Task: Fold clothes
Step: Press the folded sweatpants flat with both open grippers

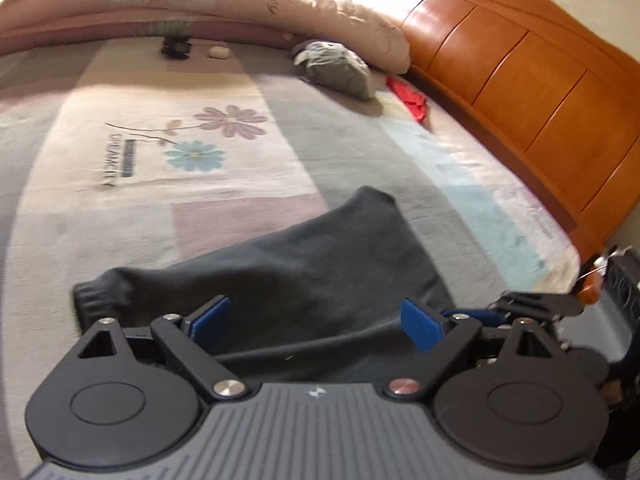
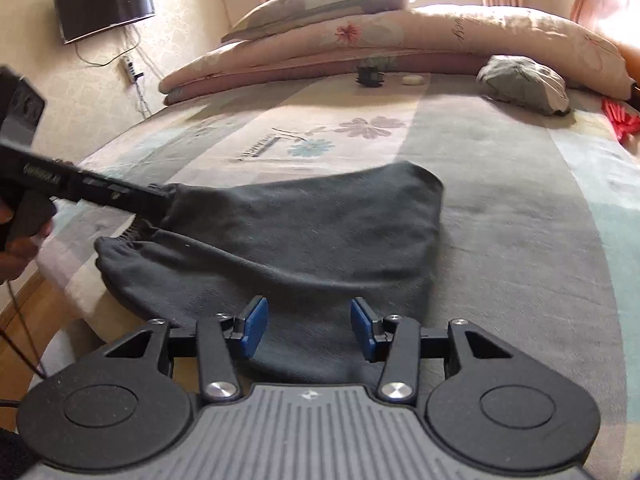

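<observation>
A dark grey garment (image 1: 304, 256) (image 2: 304, 232) with a ribbed cuff (image 1: 86, 298) lies flattened on the flowered bedspread (image 1: 120, 152). My left gripper (image 1: 316, 324) hovers just over it, jaws wide open; the cloth shows below the blue pads (image 1: 212, 320), which do not press on it. In the right wrist view the left gripper (image 2: 156, 200) reaches the garment's cuffed end from the left, held by a person's hand (image 2: 16, 244). My right gripper (image 2: 308, 328) stands partly open over the garment's near edge, nothing pinched between its pads (image 2: 252, 326). The right gripper (image 1: 520, 308) also shows at the left wrist view's right side.
A folded quilt (image 2: 400, 36) and a pillow (image 2: 320, 4) lie along the bed's far end. Near them are a crumpled light grey garment (image 1: 336, 66) (image 2: 524, 84), a red item (image 1: 408, 96), and a small black object (image 1: 175, 46). A wooden headboard (image 1: 520, 72) bounds the right. Floor (image 2: 24, 312) lies left.
</observation>
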